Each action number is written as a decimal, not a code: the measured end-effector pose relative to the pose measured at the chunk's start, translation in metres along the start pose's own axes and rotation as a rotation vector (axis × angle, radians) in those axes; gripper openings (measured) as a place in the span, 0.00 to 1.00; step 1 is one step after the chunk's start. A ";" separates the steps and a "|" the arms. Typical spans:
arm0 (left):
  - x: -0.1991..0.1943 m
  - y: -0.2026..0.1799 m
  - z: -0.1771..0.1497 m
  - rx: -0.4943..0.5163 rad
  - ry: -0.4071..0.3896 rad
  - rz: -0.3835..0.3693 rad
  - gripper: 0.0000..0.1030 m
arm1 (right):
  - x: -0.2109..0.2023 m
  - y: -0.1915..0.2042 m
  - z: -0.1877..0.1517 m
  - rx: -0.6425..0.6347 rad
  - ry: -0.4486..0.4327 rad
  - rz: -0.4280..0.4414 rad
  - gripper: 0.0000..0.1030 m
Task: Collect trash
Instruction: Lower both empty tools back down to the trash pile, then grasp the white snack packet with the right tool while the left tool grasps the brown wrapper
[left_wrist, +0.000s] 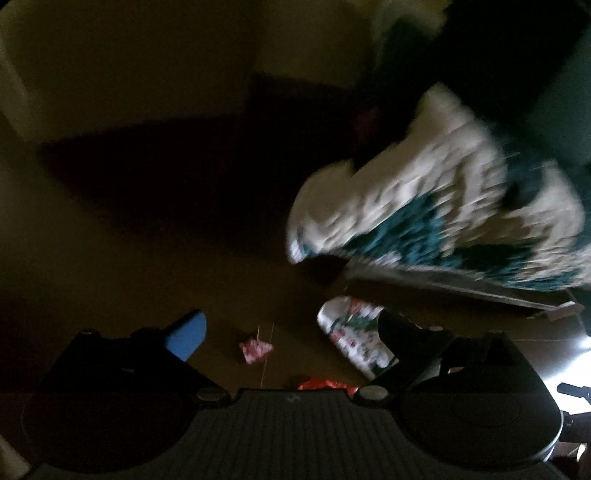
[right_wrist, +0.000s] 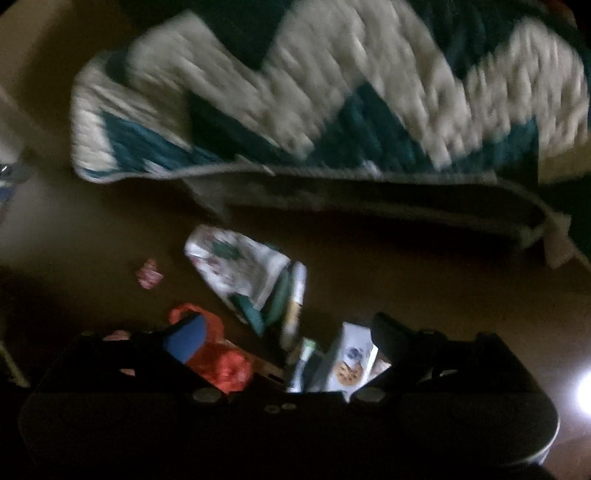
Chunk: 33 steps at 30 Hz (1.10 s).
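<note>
Litter lies on a dark brown floor; both views are dim and blurred. In the left wrist view, a small pink wrapper (left_wrist: 255, 350), a white floral packet (left_wrist: 351, 332) and a red-orange wrapper (left_wrist: 323, 384) lie below my left gripper (left_wrist: 291, 332). It is open and holds nothing. In the right wrist view, my right gripper (right_wrist: 288, 338) is open above a red wrapper (right_wrist: 225, 363), a packet with a cookie picture (right_wrist: 351, 363) and the white floral packet (right_wrist: 236, 262). The small pink wrapper (right_wrist: 147, 274) lies further left. Neither gripper touches any item.
A teal and white quilt (left_wrist: 424, 206) hangs over a bed edge just beyond the litter, also filling the top of the right wrist view as the quilt (right_wrist: 332, 92). A bright light (right_wrist: 585, 391) glares at the right edge. Bare floor stretches to the left.
</note>
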<state>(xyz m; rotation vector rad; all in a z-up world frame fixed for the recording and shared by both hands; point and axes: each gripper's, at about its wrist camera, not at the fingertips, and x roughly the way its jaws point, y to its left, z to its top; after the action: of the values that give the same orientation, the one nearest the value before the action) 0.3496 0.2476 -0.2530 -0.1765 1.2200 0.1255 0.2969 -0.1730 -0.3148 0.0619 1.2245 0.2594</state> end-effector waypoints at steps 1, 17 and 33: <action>0.016 0.004 -0.001 -0.023 0.029 0.008 0.97 | 0.011 -0.006 -0.001 0.028 0.019 -0.022 0.92; 0.209 0.050 -0.033 -0.219 0.373 0.124 0.97 | 0.154 -0.057 -0.020 0.343 0.283 -0.058 0.77; 0.295 0.081 -0.056 -0.431 0.433 0.160 0.97 | 0.209 -0.062 -0.024 0.284 0.331 -0.094 0.75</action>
<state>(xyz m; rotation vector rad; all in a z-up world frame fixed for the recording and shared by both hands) 0.3824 0.3162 -0.5548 -0.5012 1.6276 0.5114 0.3497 -0.1876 -0.5268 0.2136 1.5831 0.0107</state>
